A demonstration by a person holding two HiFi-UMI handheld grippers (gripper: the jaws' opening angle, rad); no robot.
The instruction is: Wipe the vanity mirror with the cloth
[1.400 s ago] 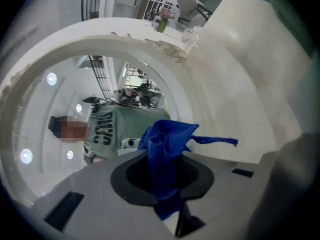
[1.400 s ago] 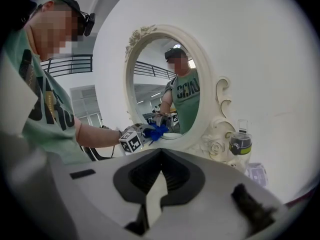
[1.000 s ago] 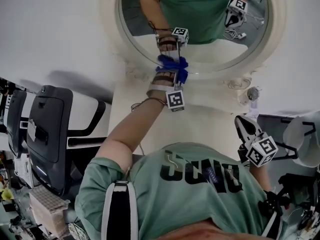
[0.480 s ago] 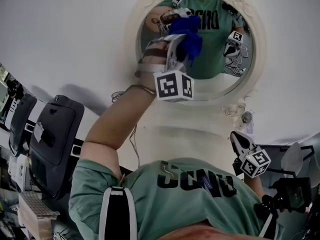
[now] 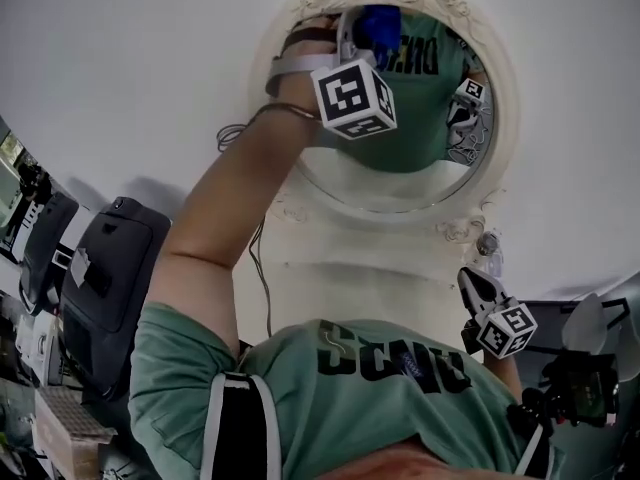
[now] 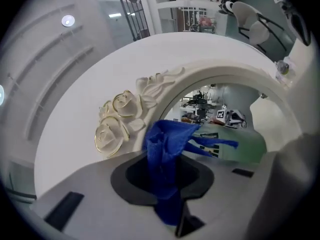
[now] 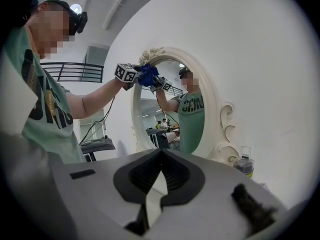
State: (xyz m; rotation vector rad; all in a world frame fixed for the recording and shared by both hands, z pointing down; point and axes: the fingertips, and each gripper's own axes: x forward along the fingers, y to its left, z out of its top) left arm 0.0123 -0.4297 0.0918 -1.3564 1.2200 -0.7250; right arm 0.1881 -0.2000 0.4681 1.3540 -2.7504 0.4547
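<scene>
The oval vanity mirror (image 5: 420, 163) hangs in a cream carved frame with gilded roses (image 6: 117, 119) at its top. My left gripper (image 5: 362, 30) is raised to the upper part of the glass and is shut on a blue cloth (image 5: 378, 26), which bunches out of the jaws against the mirror (image 6: 235, 134) just below the roses. The cloth (image 6: 167, 154) fills the jaw gap in the left gripper view. The right gripper view shows the mirror (image 7: 170, 109) and the cloth (image 7: 148, 75) from the side. Low at the right, away from the mirror, my right gripper (image 5: 470, 278) is shut and empty.
A white vanity top (image 5: 350, 268) lies under the mirror, with a small bottle (image 5: 487, 243) at the frame's lower right. Black chairs (image 5: 110, 268) stand to the left. A cable (image 5: 262, 268) hangs from the left arm. White chairs (image 5: 600, 328) stand at the right.
My left gripper has carried the blue cloth from the mirror's bottom edge up across the glass to its top. The right gripper has stayed low at the right.
</scene>
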